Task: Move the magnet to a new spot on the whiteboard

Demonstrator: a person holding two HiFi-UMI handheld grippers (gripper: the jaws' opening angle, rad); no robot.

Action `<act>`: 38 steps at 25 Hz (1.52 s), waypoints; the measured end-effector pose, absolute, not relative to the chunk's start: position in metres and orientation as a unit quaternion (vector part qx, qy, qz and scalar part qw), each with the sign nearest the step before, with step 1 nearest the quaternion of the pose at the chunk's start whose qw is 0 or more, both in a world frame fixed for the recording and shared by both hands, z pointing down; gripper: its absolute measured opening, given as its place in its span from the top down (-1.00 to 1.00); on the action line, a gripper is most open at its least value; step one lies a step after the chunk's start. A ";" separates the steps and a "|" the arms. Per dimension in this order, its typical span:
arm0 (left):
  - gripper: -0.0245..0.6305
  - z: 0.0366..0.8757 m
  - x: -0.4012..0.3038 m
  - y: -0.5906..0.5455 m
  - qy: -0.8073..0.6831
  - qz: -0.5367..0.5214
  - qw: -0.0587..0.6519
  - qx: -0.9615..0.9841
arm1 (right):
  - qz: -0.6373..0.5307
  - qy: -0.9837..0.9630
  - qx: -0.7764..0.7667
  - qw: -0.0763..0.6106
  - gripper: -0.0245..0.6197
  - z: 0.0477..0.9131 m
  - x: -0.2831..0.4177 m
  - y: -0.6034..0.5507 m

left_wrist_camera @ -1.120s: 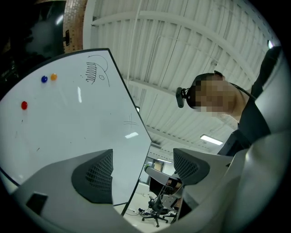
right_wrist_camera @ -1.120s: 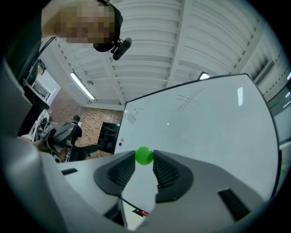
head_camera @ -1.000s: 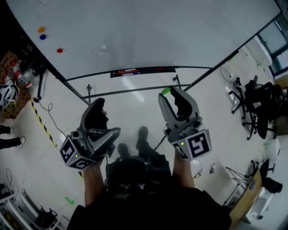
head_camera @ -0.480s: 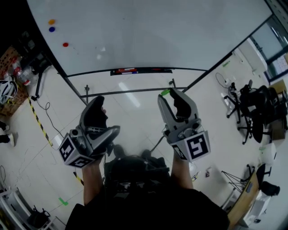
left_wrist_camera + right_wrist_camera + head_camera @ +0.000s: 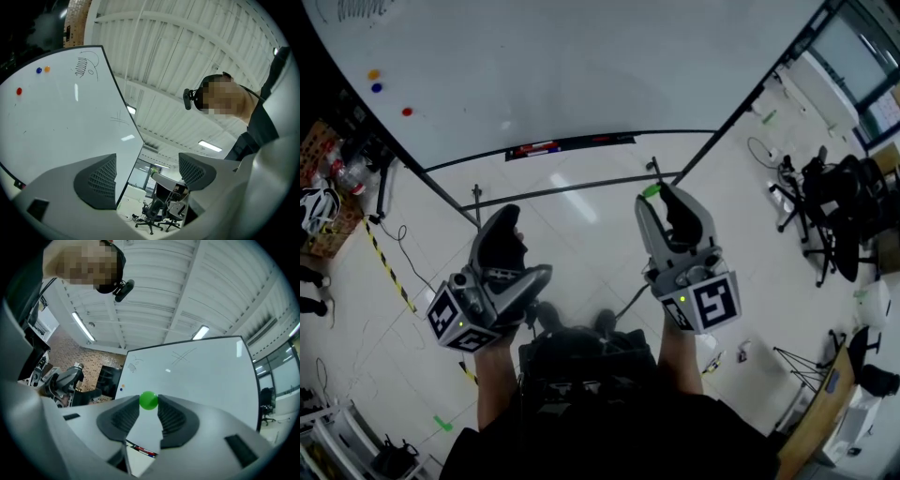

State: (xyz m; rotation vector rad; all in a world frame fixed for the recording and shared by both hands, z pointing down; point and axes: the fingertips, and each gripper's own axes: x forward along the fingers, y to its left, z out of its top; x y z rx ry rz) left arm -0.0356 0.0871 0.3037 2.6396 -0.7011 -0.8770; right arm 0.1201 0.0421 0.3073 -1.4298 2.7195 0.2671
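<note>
So, the green magnet (image 5: 149, 400) is pinched right at the tips of the right gripper (image 5: 661, 195), up in the air and well apart from the whiteboard (image 5: 581, 66). It's a small, round, glossy button, probably hard plastic. I'd guess it's light and stiff but a bit slick, so an uneven squeeze could pop it out. Gripping across its widest part, like here, looks like the way to go, and the ribbed dark pads (image 5: 123, 420) should help. The board is smooth, shiny white, so it'll likely snap on and slide easily. The left gripper (image 5: 147, 161) is spread wide with nothing in it. I can't really tell how deep the magnet sits between the pads.
</note>
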 end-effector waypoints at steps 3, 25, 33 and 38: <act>-0.33 0.306 -0.022 0.092 -0.245 -0.296 0.139 0.913 | 0.083 0.883 -0.461 0.036 0.46 0.308 0.133 0.046; -0.33 0.324 -0.075 0.073 -0.249 -0.312 0.168 0.901 | 0.072 0.890 -0.451 0.006 0.46 0.325 0.074 0.026; -0.33 0.327 -0.113 0.061 -0.243 -0.322 0.167 0.899 | 0.079 0.890 -0.448 -0.008 0.46 0.329 0.033 0.016; -0.33 0.325 -0.122 0.059 -0.238 -0.326 0.167 0.899 | 0.086 0.888 -0.452 -0.007 0.46 0.325 0.024 0.015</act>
